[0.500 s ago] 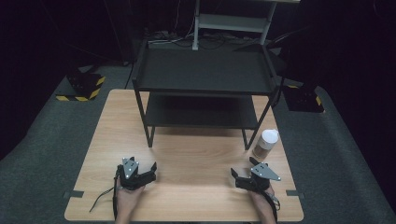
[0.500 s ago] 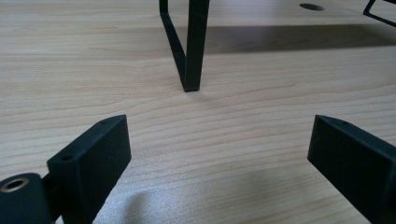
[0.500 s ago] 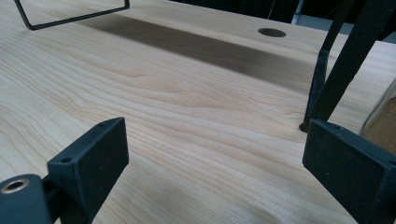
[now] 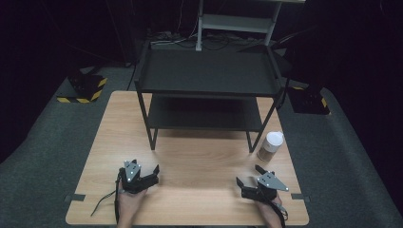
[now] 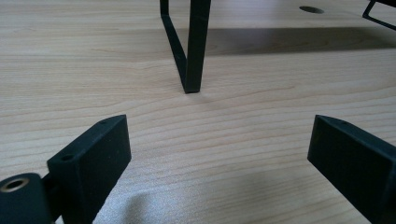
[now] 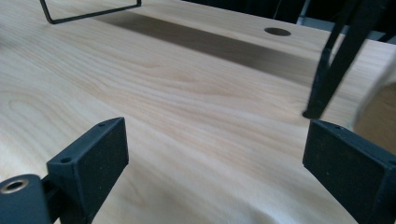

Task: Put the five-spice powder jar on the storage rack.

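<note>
tongs [image 4: 249, 174] gape over grainy wooden table [image 4: 199, 156].

Table [image 4: 199, 161] brightly lit, surroundings dark; soft shadow under shelf rack [image 4: 205, 76]; close foreground blurred.

No readable text, labels, brands or numbers anywhere

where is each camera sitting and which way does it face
High view: above the person's side, looking forward and down on the light wooden table; both hands, left gripper and right gripper show.
Left gripper view: low on the left gripper, facing a leg of the black two-tier metal shelf.
Right gripper view: low on the right gripper, facing the brown white-capped bottle.
Shared: all show the table and shelf.
</note>
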A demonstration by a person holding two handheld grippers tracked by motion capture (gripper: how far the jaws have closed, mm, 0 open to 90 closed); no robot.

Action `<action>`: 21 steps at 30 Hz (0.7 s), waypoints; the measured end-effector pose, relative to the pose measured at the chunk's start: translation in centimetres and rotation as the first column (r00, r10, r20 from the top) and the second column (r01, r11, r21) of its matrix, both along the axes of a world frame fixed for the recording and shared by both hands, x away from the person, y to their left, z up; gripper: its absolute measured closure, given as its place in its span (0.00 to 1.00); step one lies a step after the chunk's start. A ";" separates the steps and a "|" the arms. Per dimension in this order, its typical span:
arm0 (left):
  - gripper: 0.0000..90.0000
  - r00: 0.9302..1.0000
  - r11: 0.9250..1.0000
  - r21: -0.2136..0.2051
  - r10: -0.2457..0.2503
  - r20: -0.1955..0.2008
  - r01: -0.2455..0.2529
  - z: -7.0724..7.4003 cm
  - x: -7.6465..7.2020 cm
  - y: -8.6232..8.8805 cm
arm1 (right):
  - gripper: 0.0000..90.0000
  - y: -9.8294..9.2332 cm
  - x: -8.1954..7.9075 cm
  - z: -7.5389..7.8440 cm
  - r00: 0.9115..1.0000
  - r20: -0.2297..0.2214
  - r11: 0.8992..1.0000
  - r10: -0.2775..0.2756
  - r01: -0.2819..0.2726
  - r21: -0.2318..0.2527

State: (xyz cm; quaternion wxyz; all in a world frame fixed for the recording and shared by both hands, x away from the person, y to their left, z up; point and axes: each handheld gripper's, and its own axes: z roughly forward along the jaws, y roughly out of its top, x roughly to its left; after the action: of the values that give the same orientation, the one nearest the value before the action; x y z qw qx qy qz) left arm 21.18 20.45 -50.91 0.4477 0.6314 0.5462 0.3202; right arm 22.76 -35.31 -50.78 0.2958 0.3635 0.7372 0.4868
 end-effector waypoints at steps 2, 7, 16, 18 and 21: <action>0.07 1.000 1.000 -0.001 0.001 0.001 -0.001 0.0 0.0 0.0 | 0.07 -0.1 -0.3 0.0 1.000 -0.001 1.000 -0.006 0.006 -0.004; 0.07 1.000 1.000 -0.002 0.001 0.005 -0.001 -0.1 0.0 0.0 | 0.07 -0.5 -1.7 0.2 0.997 -0.006 0.996 -0.075 0.075 -0.050; 0.07 1.000 1.000 0.002 -0.003 -0.003 0.003 0.0 0.1 0.0 | 0.08 -2.1 -1.1 0.4 0.971 -0.057 0.972 -0.231 0.233 0.026; 0.07 1.000 1.000 0.005 -0.003 -0.004 0.003 0.1 0.2 -0.1 | 0.08 -2.3 -0.5 0.4 0.966 -0.061 0.966 -0.252 0.255 0.034; 0.07 1.000 1.000 0.007 -0.002 -0.006 0.002 0.1 0.2 -0.1 | 0.08 -2.4 0.3 0.5 0.962 -0.064 0.963 -0.265 0.267 0.023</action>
State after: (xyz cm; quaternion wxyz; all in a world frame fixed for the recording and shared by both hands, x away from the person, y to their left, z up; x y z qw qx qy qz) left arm 21.39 20.33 -50.84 0.4443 0.6345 0.5457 0.3197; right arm 23.06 -37.67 -50.28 0.3302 0.4784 0.6826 0.4429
